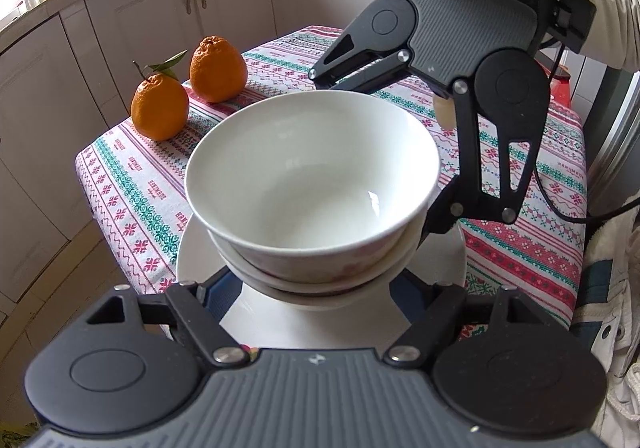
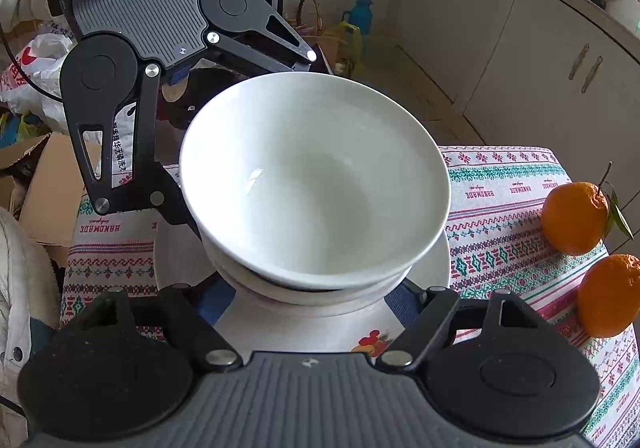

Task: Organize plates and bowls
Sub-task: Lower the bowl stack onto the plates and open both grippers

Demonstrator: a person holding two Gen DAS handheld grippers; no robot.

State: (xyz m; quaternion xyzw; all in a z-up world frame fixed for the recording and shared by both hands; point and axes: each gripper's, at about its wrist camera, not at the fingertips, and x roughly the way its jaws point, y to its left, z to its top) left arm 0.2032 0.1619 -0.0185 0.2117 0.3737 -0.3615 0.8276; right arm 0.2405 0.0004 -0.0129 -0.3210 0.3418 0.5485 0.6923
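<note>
Left wrist view: left gripper (image 1: 316, 290) is spreading its jaws wide around the base of a stack of bowls (image 1: 312, 183), fingertips hidden beneath the rims, contact not discernible. The stack is sitting on a white plate (image 1: 440, 260) on the patterned tablecloth (image 1: 128, 183). Right gripper (image 1: 384, 163), at the far side, is also reaching wide around the stack. Two oranges (image 1: 218, 69) are lying far left. Right wrist view: right gripper (image 2: 316, 288) is straddling the same bowls (image 2: 316, 175) wide open; the plate (image 2: 176, 260) is lying beneath; left gripper (image 2: 248, 151) is opposite; oranges (image 2: 576, 217) at right.
</note>
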